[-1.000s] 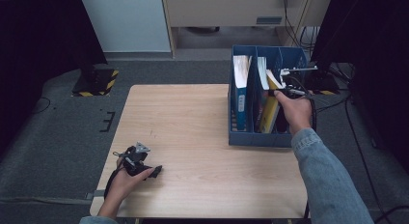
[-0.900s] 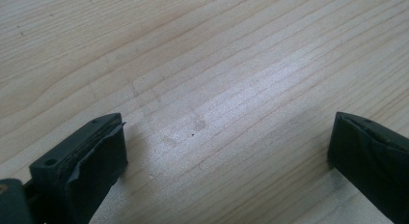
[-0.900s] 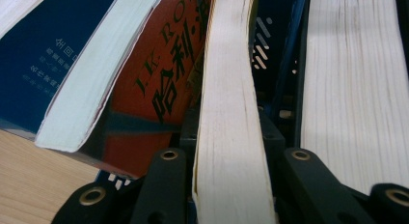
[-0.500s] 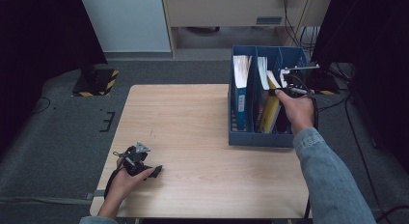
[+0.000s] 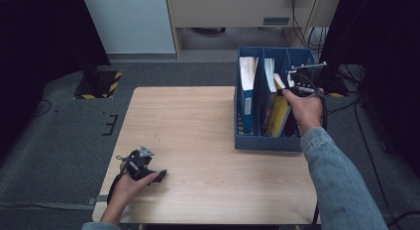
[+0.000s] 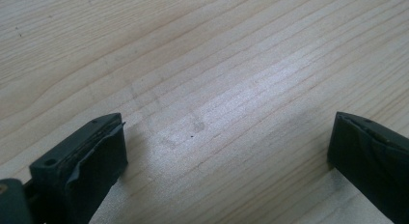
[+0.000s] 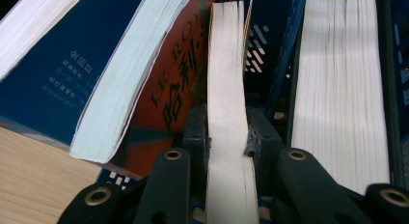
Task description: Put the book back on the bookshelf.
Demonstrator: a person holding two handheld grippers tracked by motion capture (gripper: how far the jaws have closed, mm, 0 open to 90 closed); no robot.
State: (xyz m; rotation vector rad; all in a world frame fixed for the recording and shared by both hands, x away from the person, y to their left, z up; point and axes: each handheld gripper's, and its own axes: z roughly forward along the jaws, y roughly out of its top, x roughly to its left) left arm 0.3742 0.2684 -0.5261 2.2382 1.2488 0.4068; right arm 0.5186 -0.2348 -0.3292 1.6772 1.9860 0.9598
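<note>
The right claw (image 7: 226, 137) pinches a yellow book (image 7: 226, 89) in the blue file rack (image 5: 270, 141) at 3 o'clock; the left claw (image 6: 226, 151), spread, rests on the tabletop (image 5: 198, 126).

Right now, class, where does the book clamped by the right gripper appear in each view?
High view: the yellow book leans in the blue rack, right of centre.
Right gripper view: its page edge runs up the centre, between the shut jaws.
Left gripper view: open jaws over bare wood.
Shared landmark: the wooden table, also at the right gripper view's lower left.
</note>
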